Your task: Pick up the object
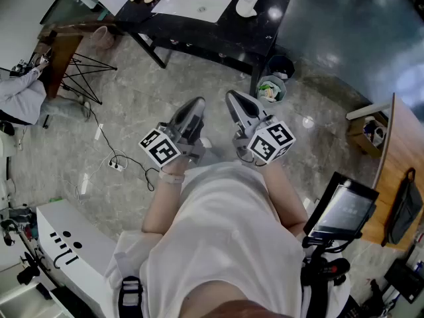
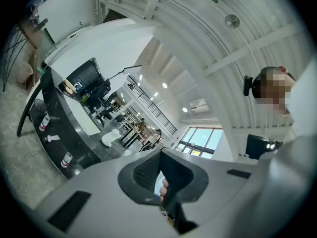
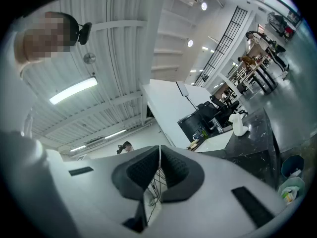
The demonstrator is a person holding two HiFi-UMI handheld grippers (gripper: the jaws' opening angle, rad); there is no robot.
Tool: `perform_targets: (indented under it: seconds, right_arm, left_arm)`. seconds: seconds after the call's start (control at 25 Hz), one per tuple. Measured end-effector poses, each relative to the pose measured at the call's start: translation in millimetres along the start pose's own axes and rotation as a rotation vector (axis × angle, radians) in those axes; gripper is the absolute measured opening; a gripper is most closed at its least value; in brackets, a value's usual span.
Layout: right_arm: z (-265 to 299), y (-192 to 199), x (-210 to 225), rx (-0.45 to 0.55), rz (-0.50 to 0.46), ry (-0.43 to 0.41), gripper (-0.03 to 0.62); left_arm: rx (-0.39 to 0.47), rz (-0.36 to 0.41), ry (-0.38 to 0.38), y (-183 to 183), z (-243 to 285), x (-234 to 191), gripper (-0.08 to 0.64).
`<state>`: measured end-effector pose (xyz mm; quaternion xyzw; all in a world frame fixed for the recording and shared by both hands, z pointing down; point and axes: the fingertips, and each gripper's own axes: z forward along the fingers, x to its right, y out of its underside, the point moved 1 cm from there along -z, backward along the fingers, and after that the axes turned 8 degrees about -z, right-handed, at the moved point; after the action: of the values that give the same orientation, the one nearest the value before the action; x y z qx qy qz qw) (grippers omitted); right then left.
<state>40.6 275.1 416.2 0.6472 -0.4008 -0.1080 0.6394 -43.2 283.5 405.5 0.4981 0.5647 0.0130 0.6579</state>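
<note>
A small white object [image 1: 246,3] stands on the right part of a black table [image 1: 265,25] at the far side of the room, next to a white mat [image 1: 195,2]. It also shows as a white object [image 2: 110,139] in the left gripper view and as a white object [image 3: 239,124] in the right gripper view. My left gripper [image 1: 197,103] and right gripper [image 1: 232,97] are held side by side close to my body, well short of the table, pointing toward it. The left gripper [image 2: 160,162] and the right gripper [image 3: 159,157] both have their pads together and hold nothing.
A bin [image 1: 270,88] with rubbish stands by the table's right leg. A cable and power strip [image 1: 118,165] lie on the floor at left, near a black folding stand [image 1: 83,71]. A screen on a stand [image 1: 341,211] and a wooden desk [image 1: 404,171] are at right.
</note>
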Motion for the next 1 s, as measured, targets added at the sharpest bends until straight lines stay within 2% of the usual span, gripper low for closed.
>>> perform_targets:
  seconds: [0.52,0.76,1.0]
  right_arm:
    - [14,-3,19,-0.022,-0.030,0.033,0.020]
    - [51,-1,59,-0.028,-0.023,0.059,0.020]
    - [105,6,88,-0.054,-0.002,0.096,0.020]
  left_arm:
    - [-0.001,-0.018,0.012,-15,19,-17,0.006]
    - [-0.005,-0.043,0.015,-38,51,-59,0.006]
    - [-0.013,-0.077,0.016,-76,70,-107,0.006]
